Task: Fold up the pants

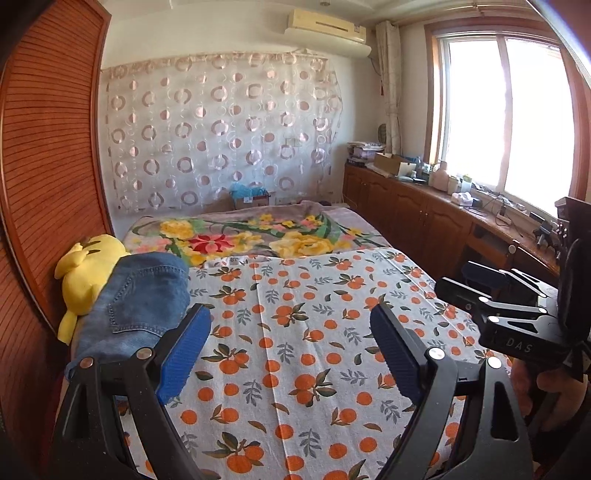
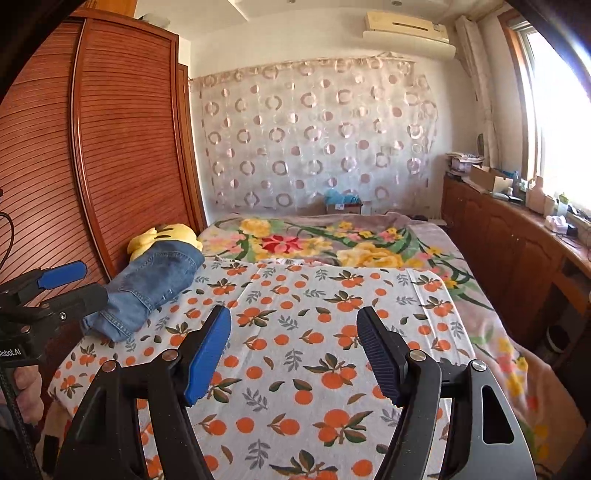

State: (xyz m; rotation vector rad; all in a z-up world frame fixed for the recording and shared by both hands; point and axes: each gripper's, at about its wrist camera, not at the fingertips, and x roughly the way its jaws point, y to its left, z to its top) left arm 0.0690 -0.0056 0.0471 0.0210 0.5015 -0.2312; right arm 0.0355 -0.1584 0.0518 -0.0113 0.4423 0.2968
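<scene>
Folded jeans (image 2: 147,284) lie at the bed's (image 2: 295,350) far-left edge against a yellow plush (image 2: 166,236), left of both grippers, left (image 1: 291,350) and right (image 2: 293,354), each wide, empty.

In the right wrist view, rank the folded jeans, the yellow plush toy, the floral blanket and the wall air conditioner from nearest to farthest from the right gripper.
From the right gripper, which is open and empty:
1. Folded jeans, left edge of the bed.
2. Yellow plush toy, just behind the jeans by the wardrobe.
3. Floral blanket, across the bed's far half; its near edge is about level with the toy, so 2 and 3 are close.
4. Air conditioner, high on the far wall.
</scene>
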